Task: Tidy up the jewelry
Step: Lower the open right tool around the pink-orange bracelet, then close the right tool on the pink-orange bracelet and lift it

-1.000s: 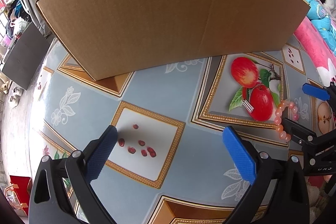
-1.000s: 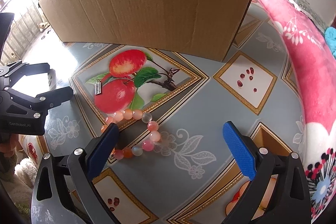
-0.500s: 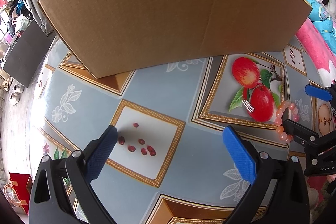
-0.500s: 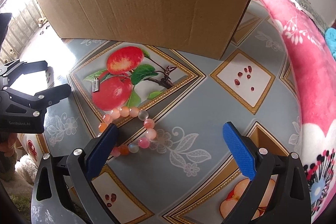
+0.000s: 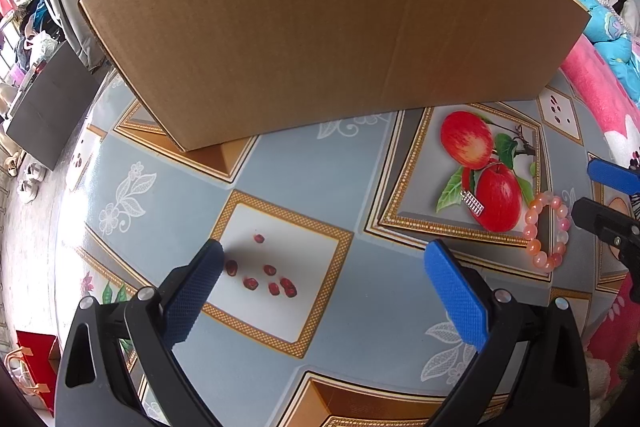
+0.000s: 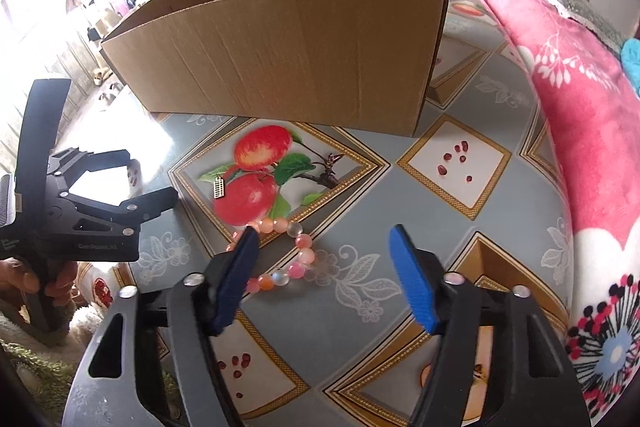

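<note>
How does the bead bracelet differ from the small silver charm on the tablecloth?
The bead bracelet is a loop of round pink and orange beads; the silver charm is a small flat rectangle. The bracelet lies by the right tool, the charm farther off on the printed apple. Both lie outside the box.

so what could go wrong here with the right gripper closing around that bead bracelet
1. The right gripper is closing with only one side of the bead bracelet between its fingers. Its left pad overlaps the beads, so it might pinch a single round bead, which could slip out.
2. The silver charm lies loose on the tablecloth just beyond the bracelet. A dragged bracelet could knock it.
3. The cardboard box has tall walls, so a low carry might catch the rim.
</note>
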A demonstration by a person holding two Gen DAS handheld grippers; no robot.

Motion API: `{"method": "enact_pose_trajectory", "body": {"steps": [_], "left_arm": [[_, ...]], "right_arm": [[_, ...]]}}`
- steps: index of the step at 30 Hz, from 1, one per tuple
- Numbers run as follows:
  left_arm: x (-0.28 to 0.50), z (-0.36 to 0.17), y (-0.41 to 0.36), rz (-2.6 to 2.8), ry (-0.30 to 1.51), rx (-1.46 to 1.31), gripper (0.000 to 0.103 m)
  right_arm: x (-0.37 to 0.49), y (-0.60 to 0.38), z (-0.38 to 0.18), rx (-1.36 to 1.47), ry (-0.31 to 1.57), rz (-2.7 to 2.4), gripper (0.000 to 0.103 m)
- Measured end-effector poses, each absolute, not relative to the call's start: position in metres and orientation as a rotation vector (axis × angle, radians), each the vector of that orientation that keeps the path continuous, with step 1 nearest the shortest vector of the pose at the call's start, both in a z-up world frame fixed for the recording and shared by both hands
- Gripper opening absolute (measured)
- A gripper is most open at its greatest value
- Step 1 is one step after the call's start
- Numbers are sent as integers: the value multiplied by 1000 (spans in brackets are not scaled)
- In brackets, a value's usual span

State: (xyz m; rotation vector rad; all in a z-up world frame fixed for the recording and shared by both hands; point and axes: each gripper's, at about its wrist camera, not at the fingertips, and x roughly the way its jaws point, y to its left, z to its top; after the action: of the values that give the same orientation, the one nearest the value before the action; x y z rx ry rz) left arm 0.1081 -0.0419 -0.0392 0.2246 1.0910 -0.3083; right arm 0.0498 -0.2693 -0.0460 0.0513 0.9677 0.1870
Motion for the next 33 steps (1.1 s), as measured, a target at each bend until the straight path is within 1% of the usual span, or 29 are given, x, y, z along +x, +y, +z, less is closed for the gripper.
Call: {"method": "enact_pose_trajectory", "body": {"steps": [2,3,5,8,11,15,17,19,21,23,25,26,28,29,31,33], "left_arm": [[107,-39,-42,-310,1087,225,99],[106,-39,-42,-311,1084,224,99],[106,-39,-41,-313,1079,224,99],[106,-38,-39,-318,1068,223,99],[103,-38,-37,-327,1050,223,99],[101,-38,-34,-329,1036,213,98],[99,-35,-30,-340,1016,189,98],[95,-28,-27,-374,982,154,97],[90,-18,-26,-430,926,122,96],[87,-13,-30,-471,891,121,92],[83,-10,-35,-520,872,123,84],[82,-10,-39,-541,872,125,83],[81,-12,-46,-584,882,126,70],[81,-14,-49,-602,891,124,68],[84,-16,-55,-624,905,121,57],[85,-18,-64,-633,916,120,51]], "right_arm": [[50,-265,-49,46,980,205,45],[51,-264,-51,36,993,212,43],[50,-259,-54,20,1008,216,34],[49,-254,-55,-2,1018,217,27],[48,-249,-55,-24,1017,215,21],[48,-243,-56,-59,1014,216,16],[49,-239,-59,-73,1019,217,10],[48,-238,-60,-89,1013,209,8],[49,-237,-61,-86,1012,208,8],[49,-238,-61,-81,1011,206,8],[49,-239,-62,-82,1009,204,8],[48,-240,-61,-81,1007,203,8],[47,-242,-61,-76,1005,201,8],[46,-243,-61,-72,1004,200,8],[46,-245,-61,-70,1002,198,8],[45,-248,-60,-68,1000,196,8]]}}
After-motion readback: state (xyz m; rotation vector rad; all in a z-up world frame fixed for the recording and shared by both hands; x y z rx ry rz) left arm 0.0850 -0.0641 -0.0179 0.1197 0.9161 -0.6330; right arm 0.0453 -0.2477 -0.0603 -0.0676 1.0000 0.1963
